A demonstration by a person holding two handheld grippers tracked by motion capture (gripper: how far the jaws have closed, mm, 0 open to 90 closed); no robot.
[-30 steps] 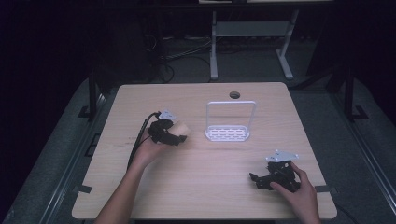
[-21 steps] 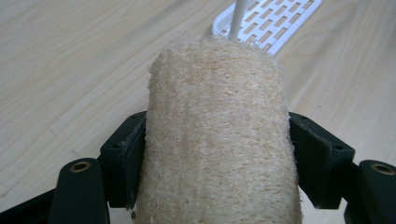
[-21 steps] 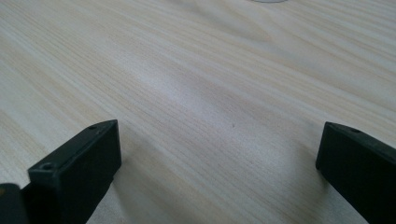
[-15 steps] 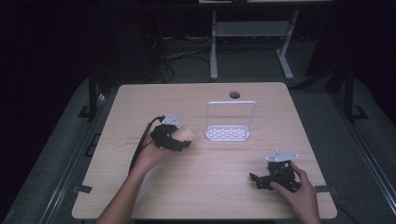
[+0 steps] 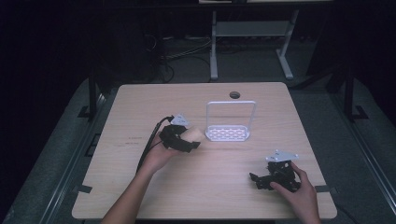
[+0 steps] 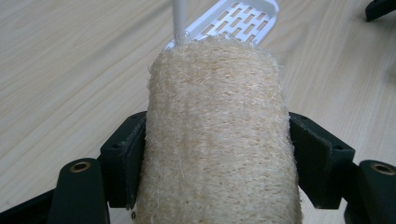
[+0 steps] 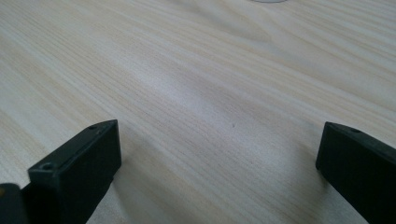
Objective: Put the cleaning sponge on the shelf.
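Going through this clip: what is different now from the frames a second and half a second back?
The left gripper, shut on the loofah sponge, has carried it to the right across the table, closer to the white rack. Nothing was picked up or let go in that time. The right gripper stayed near the table's right front corner with its jaws open, and the rack has not moved.

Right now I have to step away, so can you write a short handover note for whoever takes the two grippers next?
Left gripper: shut on the beige fibrous loofah roll, held beside the white slotted plastic rack with its tall loop handle.
Right gripper: open, holding nothing, low over the light wooden table at its near right corner.
Done: loofah picked up and brought to the rack.
Left, as it looks: set the loofah on the rack's tray and release.
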